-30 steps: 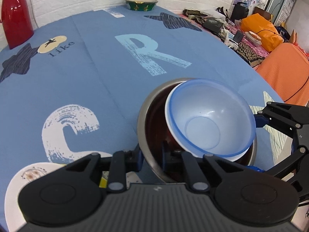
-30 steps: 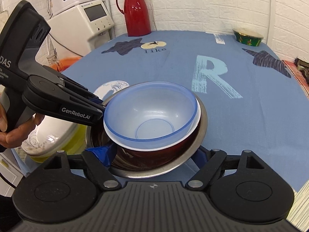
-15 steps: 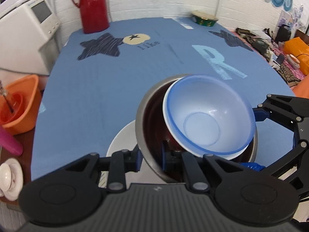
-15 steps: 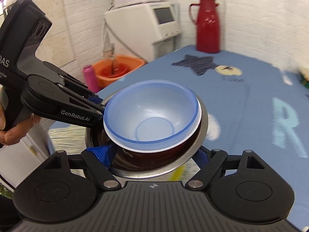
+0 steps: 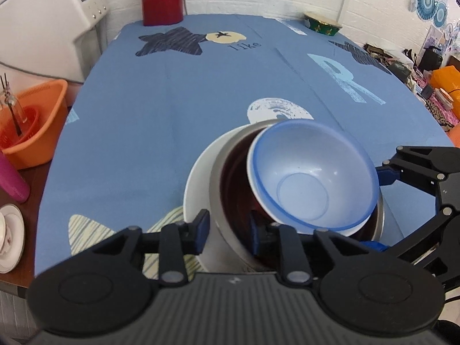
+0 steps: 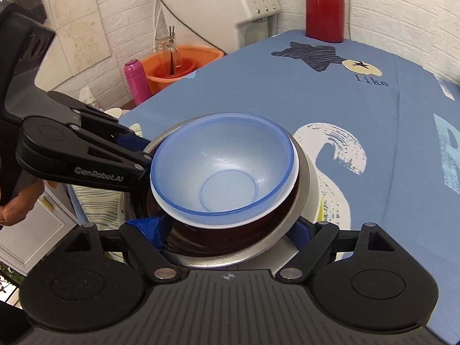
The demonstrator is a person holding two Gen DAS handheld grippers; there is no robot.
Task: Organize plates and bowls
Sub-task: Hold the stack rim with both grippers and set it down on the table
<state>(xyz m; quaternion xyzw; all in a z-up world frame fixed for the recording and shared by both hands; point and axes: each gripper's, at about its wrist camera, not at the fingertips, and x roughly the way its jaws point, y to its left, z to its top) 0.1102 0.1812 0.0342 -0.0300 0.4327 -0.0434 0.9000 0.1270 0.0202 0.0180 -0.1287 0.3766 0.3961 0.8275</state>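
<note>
The left gripper (image 5: 227,231) reaches in from the bottom of its own view, its two blue-padded fingers (image 5: 202,227) clenched on the near wall of the steel bowl (image 5: 218,184), one pad outside and one inside. In the right wrist view the same tool enters from the left edge as a black linkage, with part of a hand (image 6: 17,201) on its handle at the lower left. The right gripper (image 6: 227,230) comes up from the bottom of its view with its fingers spread wide around the steel bowl's rim (image 6: 302,178), one blue pad inside the bowl and the other under its outer edge, so it grasps the steel bowl too. Nested in the steel bowl is a dark red bowl (image 6: 218,238), and tilted inside that sits the blue-rimmed bowl (image 5: 313,172). The stack rests in a white bowl (image 5: 198,178) near the lower edge of the blue tablecloth (image 5: 172,109). The left view alone shows a green bowl (image 5: 322,24) at the far upper right; the right view shows a pink bottle (image 6: 136,82) and an orange basin (image 6: 184,66) at the upper left.
</note>
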